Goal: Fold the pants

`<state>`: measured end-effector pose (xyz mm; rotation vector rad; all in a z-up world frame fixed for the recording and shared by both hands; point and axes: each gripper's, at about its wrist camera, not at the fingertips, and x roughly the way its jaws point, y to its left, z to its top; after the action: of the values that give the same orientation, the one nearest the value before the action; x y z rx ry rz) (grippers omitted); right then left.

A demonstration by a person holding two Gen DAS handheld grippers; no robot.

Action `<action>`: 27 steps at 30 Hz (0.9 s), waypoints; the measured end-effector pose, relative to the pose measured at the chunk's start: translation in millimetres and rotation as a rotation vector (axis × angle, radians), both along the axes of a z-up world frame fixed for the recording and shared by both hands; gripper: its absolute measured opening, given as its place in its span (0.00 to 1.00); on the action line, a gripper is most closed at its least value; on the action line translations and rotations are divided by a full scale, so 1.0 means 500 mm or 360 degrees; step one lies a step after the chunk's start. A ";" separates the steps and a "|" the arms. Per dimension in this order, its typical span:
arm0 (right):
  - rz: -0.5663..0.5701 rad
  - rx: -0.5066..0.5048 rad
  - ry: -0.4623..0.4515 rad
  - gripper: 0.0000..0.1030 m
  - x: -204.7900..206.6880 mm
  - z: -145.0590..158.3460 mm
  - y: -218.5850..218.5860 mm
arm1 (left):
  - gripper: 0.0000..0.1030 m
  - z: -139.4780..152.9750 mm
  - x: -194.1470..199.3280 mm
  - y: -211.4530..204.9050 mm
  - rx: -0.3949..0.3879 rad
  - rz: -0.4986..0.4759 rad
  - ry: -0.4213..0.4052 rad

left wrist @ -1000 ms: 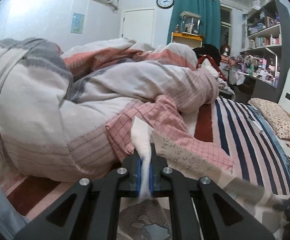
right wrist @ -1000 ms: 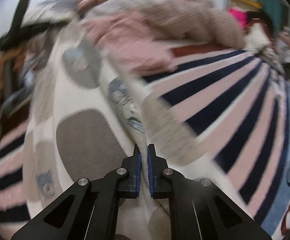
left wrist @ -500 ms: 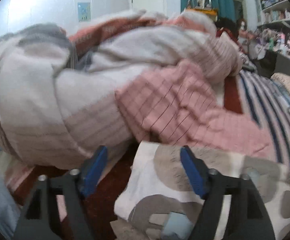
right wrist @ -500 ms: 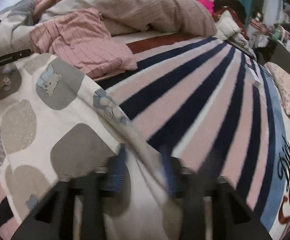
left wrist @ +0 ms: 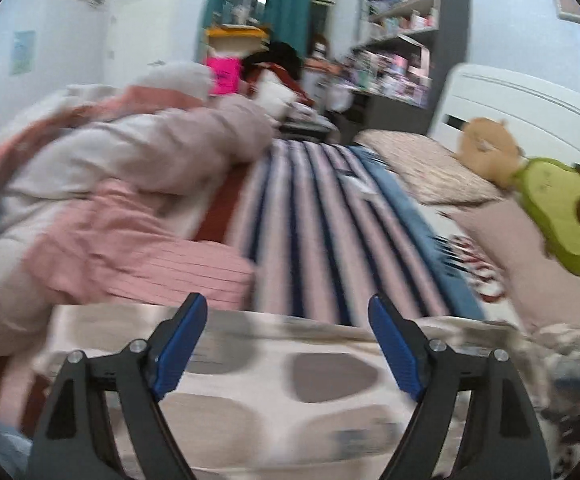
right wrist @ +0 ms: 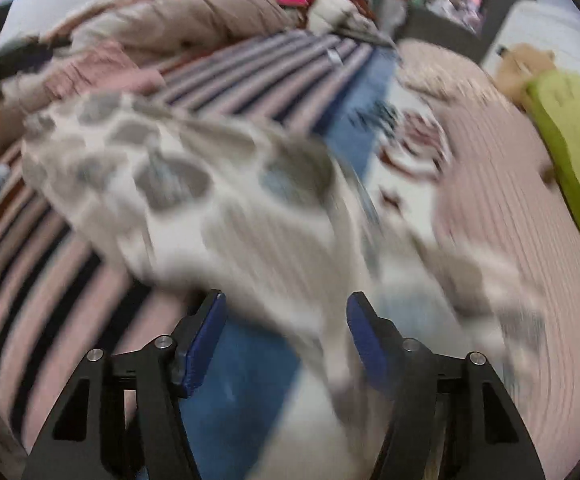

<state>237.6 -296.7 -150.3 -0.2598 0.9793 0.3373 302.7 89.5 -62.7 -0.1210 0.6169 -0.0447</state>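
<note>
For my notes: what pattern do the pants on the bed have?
The pants are cream with grey rounded patches; the left wrist view shows it best.

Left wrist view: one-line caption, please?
Open left gripper above the spotted pants spread on the striped bed.

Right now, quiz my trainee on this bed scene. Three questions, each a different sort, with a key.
1. True or false: the left gripper is shut on the spotted pants.
2. Which plush lies beside the brown one by the headboard? A) avocado plush B) banana plush C) penguin plush
3. Fill in: the right gripper hangs open over the spotted pants on the ______ bedsheet.

Key: 1 false; 2 A; 3 striped.
</note>
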 end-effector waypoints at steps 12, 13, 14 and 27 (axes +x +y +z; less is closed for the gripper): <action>-0.0098 -0.0429 -0.0092 0.54 -0.014 -0.074 -0.031 | 0.78 -0.113 0.047 -0.088 -0.0018 -0.0223 0.0115; -0.0068 -0.0465 -0.0070 0.54 -0.011 -0.087 -0.024 | 0.78 -0.123 0.046 -0.083 -0.0024 -0.0232 0.0135; -0.0055 -0.0510 -0.0074 0.52 -0.011 -0.095 -0.019 | 0.78 -0.128 0.045 -0.080 -0.0014 -0.0233 0.0149; -0.0303 -0.0433 -0.0170 0.02 0.040 0.033 -0.103 | 0.78 -0.143 0.015 -0.044 -0.0036 -0.0193 0.0153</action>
<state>257.8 -348.4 -133.9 -0.4236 0.9355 0.0147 310.4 67.5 -134.1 -0.1082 0.7194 -0.1643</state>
